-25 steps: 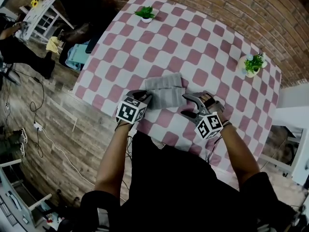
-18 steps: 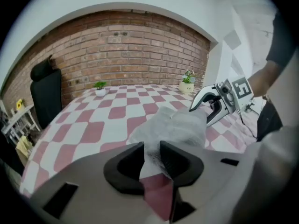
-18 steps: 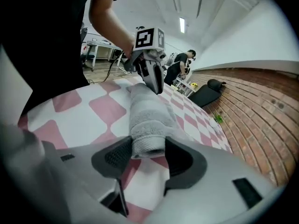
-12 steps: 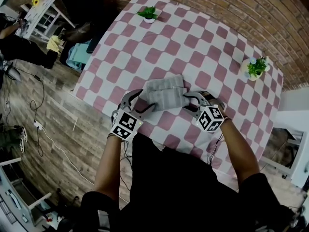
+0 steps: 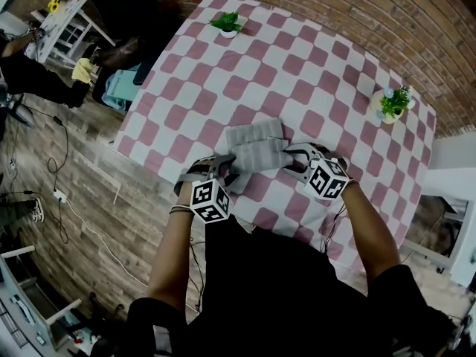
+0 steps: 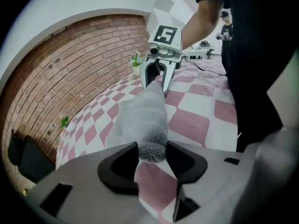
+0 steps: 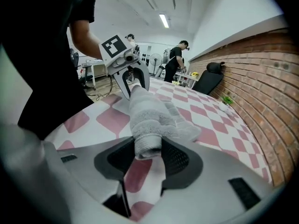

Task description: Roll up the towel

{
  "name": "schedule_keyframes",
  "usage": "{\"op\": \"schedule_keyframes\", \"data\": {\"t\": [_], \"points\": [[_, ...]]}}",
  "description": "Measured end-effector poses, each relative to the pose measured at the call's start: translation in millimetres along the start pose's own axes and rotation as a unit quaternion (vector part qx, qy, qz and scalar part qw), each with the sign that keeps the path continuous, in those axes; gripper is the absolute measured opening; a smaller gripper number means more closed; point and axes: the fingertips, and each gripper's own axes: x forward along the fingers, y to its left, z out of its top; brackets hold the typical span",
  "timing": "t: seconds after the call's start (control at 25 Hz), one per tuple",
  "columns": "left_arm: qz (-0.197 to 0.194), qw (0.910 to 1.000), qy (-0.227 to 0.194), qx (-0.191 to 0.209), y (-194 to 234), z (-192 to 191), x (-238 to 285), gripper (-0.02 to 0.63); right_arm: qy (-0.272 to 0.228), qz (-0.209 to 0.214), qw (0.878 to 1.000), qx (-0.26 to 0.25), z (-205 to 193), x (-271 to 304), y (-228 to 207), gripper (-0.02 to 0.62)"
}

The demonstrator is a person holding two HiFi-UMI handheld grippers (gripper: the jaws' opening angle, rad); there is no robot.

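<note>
1. towel point(image 5: 256, 151): partly rolled, lying by the table's point(image 5: 312, 65) near edge, abt mid-way along.
2. left gripper point(image 6: 153, 154) & right gripper point(image 7: 148, 154): jaws just closed in further, each pinching one end of the roll.
3. risk: uneven turning btwn hands, so roll goes slack or cone-shaped; an end slips out.
4. count: 1 towel, 2 grippers, 2 pot plants point(image 5: 225, 21) point(image 5: 392, 99).

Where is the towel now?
Head view: the towel lies partly rolled by the near edge of the table, its ends between the jaws of the left gripper and right gripper, which have just been closing.
</note>
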Motion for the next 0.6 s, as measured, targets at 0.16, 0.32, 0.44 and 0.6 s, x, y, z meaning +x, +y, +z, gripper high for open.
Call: {"op": "schedule_keyframes", "data": {"t": [0.16,0.32,0.44,0.6], "points": [[-0.048,0.9988,-0.008,-0.013,-29.0,3.3,-13.6,0.176,0.002,0.053,0.999,0.012,2.2,-12.0,31.3,0.175],[-0.128,0.9908,-0.016,-0.043,-58.3,2.5,-29.4,0.176,-0.005,0.128,0.991,0.046,6.2,-21.1,61.0,0.173],[-0.149,0.9855,-0.027,-0.076,-55.1,1.6,-34.9,0.176,-0.027,0.162,0.983,0.086,10.1,-20.2,64.4,0.175],[-0.104,0.9873,-0.041,-0.113,-20.0,1.2,-33.4,0.194,-0.061,0.134,0.982,0.121,18.2,-21.4,36.8,0.189]]}}
